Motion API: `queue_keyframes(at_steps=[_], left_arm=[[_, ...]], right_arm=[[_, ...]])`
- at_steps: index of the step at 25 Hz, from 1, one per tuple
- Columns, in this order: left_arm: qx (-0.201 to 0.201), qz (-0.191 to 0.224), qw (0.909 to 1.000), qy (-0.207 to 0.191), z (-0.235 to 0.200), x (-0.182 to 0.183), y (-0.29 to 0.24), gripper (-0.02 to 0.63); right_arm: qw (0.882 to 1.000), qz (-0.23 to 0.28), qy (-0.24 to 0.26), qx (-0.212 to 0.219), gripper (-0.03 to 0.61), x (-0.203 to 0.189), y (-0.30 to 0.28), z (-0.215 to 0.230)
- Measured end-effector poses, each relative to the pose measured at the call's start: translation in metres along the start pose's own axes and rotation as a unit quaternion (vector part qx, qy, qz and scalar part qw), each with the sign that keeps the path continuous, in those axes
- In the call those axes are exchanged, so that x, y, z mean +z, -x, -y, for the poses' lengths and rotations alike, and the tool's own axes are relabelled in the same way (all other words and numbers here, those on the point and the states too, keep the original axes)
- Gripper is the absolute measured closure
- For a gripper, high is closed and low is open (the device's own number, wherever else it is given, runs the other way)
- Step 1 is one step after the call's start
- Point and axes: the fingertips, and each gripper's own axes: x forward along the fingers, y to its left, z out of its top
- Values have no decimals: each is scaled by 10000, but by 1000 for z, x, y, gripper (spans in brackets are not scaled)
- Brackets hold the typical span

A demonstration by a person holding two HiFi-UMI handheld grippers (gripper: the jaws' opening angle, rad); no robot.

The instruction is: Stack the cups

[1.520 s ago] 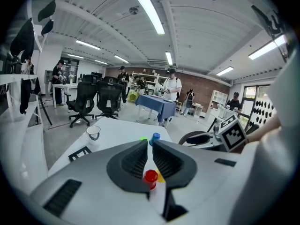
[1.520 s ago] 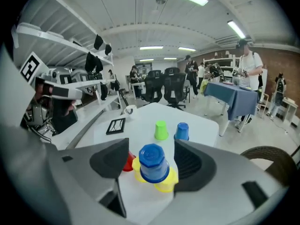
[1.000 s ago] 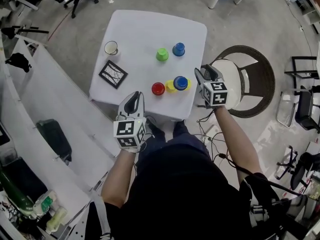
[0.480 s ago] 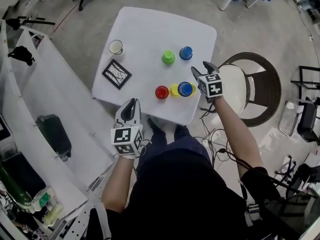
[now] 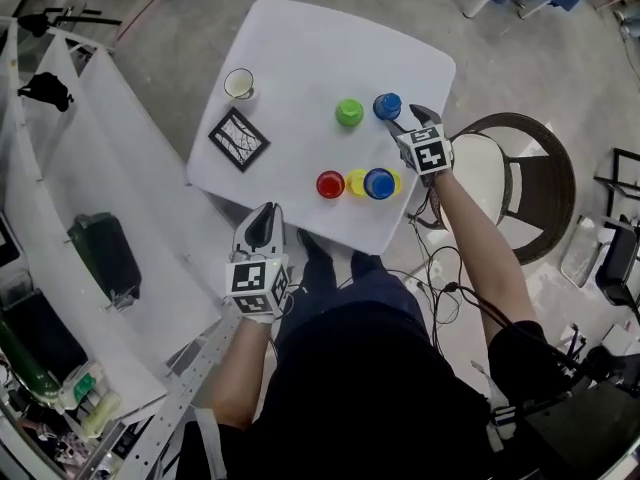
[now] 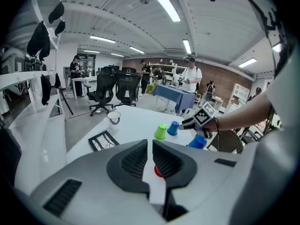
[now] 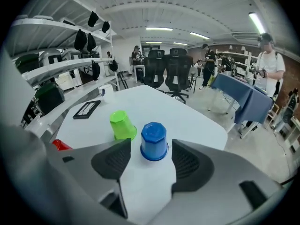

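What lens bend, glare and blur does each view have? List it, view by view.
Head view: sharp and evenly lit, the white square table bright but not blown out, room edges bowed. Left gripper view: strong fisheye with black corners, ceiling strip lights blown to white. Right gripper view: same fisheye, white wall shelves curved, the upturned blue plastic cup crisp.

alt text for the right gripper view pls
An upside-down blue cup stands between the fingers of the right gripper, which have just been opening and do not touch it. A green cup sits beside it on the white table.
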Motion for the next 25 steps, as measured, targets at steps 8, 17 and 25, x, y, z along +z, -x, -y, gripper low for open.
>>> queue_keyframes(at_steps=[8,17,25], left_arm=[[230,-47,9996,172,-5,-7,1,580],[225,-19,9997,64,1,-9,3,580],[145,36,9998,94,1,-10,6,580]], right_arm=[[9999,-132,65,21,308,2,-28,8],[9994,-189,265,-81,368,3,-35,3],[9998,110,115,-87,374,17,-6,-6]])
